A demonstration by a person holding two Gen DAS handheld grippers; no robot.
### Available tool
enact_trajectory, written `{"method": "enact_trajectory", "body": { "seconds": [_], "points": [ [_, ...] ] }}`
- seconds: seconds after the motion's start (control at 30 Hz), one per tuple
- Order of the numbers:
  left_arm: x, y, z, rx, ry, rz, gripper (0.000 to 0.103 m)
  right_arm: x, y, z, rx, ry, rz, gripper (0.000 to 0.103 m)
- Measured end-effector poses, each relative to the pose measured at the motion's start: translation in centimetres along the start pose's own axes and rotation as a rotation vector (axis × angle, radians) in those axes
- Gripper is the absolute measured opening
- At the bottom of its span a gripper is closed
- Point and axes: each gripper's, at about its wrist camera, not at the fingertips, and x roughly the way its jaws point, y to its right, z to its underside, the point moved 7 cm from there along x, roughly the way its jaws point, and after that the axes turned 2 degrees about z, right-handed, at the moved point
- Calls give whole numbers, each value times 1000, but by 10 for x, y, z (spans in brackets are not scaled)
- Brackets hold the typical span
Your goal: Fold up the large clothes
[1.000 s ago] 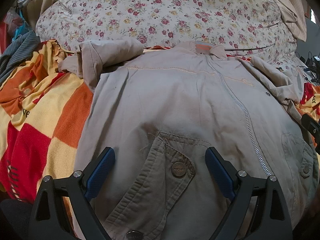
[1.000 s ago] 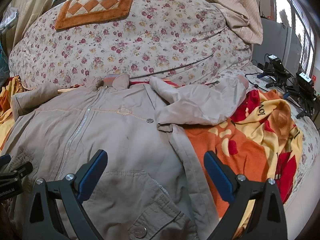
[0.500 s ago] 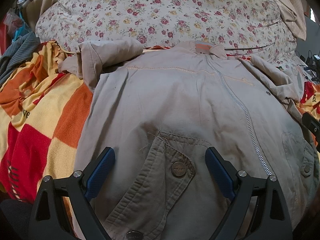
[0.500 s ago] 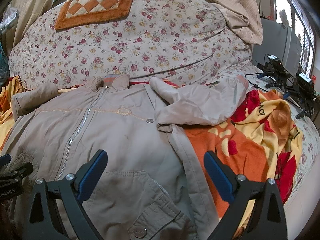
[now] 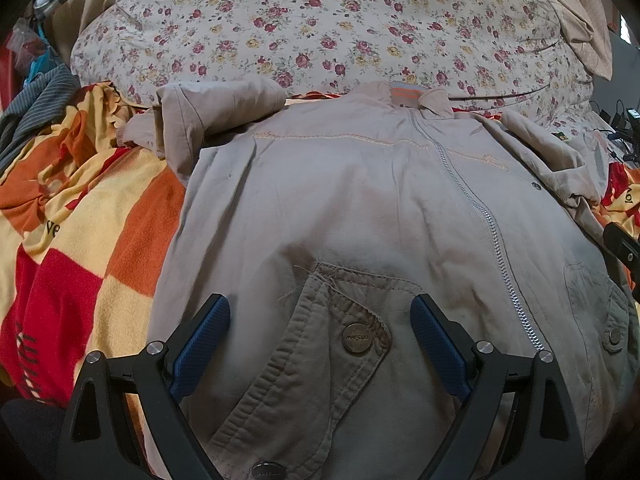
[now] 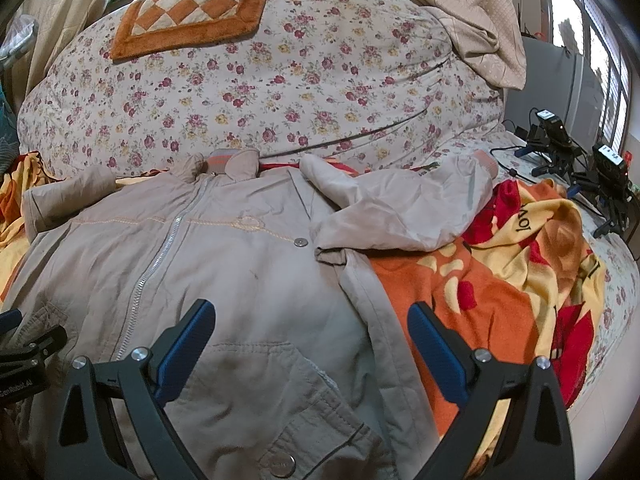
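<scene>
A beige zip-front jacket [image 5: 340,200] lies face up on the bed, collar far, hem near; it also shows in the right wrist view [image 6: 240,272]. Its left sleeve [image 5: 208,108] is bunched at the far left. Its right sleeve [image 6: 404,208] lies folded across the far right. My left gripper [image 5: 320,316] is open and empty, hovering over the lower left pocket flap [image 5: 320,344]. My right gripper [image 6: 310,320] is open and empty above the jacket's lower right side, near its side edge.
An orange, yellow and red blanket [image 5: 80,240] [image 6: 500,280] lies under the jacket. A large floral duvet [image 6: 260,80] is heaped behind, with an orange checkered mat [image 6: 192,12] on top. Black devices and cables [image 6: 568,152] sit at the far right.
</scene>
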Motion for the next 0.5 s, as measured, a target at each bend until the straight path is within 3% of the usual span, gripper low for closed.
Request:
{"method": "enact_trajectory", "body": {
  "seconds": [0.5],
  "points": [
    [-4, 6, -2, 21, 2, 9, 83, -4, -5, -3, 7, 10, -3, 99]
  ]
}}
